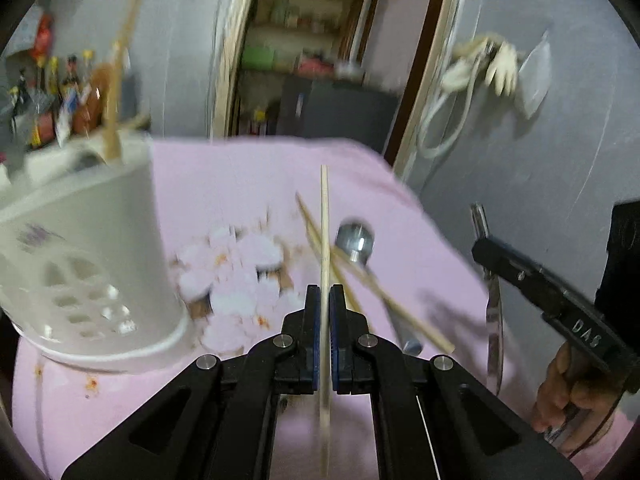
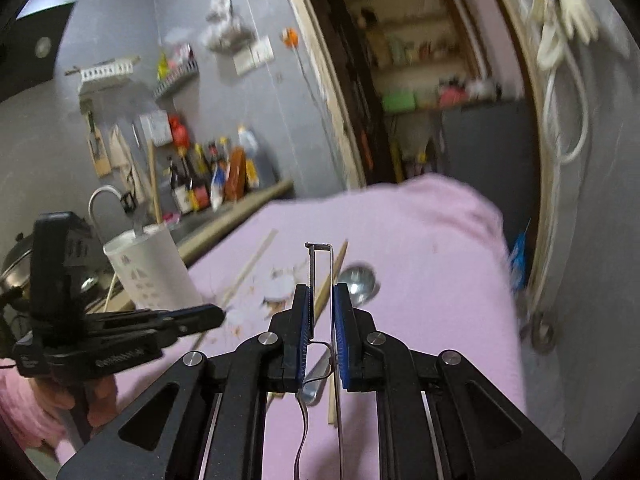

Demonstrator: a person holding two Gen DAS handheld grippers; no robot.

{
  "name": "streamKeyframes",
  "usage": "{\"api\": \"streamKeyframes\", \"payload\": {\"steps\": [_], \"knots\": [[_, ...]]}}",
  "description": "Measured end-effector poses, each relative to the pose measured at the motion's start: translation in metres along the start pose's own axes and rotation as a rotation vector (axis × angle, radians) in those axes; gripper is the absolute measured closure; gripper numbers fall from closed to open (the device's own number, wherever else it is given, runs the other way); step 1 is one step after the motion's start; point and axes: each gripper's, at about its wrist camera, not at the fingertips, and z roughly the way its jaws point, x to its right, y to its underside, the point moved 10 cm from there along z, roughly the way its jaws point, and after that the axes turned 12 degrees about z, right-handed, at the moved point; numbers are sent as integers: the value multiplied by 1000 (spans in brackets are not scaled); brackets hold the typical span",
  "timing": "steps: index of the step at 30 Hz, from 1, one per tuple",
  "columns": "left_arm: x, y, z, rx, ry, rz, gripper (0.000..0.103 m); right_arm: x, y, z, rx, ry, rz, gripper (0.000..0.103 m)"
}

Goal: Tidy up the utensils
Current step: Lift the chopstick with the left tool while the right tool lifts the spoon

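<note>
Step in hand, judged: carrying picked utensils to the holder; both tools are loaded and raised above the table (image 1: 192, 168).

Left gripper (image 1: 325, 304): pads pressed together on a single chopstick (image 1: 324, 216), a pale, thin, straight wooden stick running forward between the pads and past them on both sides. Right gripper (image 2: 322, 304): blue ribbed pads pinching a thin metal utensil (image 2: 320, 252), shiny, flat, with a serrated edge on one long side; probably a peeler or knife, cannot tell which.

Utensil holder (image 1: 92, 240): white plastic cylinder, smooth wall with cut-out holes low down, standing at the far left of the table; wooden sticks already upright in it.

Left on the table, pink soft cloth with a printed patch at its middle: two more chopsticks (image 1: 360, 276) lying crossed, and a steel spoon (image 1: 355, 240) with a round polished bowl touching them, right of centre.

Next move, judged: swing the chopstick left over the rim, tip it upright, release; thin stick could pivot in the pads; the metal utensil follows likewise.
</note>
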Motion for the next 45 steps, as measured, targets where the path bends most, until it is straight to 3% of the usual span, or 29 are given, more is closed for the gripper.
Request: {"api": "streamKeyframes", "payload": {"steps": [8,18,24,33,38,45], "knots": [[8,-43,-60,344,-190,107,101,-40,-23,-46,343,104,-181,93],[-20,-88,-137,583,-295,102,100,-101,-73,-77,585,16,-272,93],[-61,-113,-185,656,-322,98,100,-145,-89,-68,625,-67,-301,93],[-160,-120,-221,695,-389,-33,100,-212,-107,-33,635,-248,-240,93],[-210,-108,-224,700,-382,-137,100,-235,-108,-4,599,-363,-175,93],[-267,-83,-203,708,-324,-319,100,-234,-101,30,572,-401,-105,93]]}}
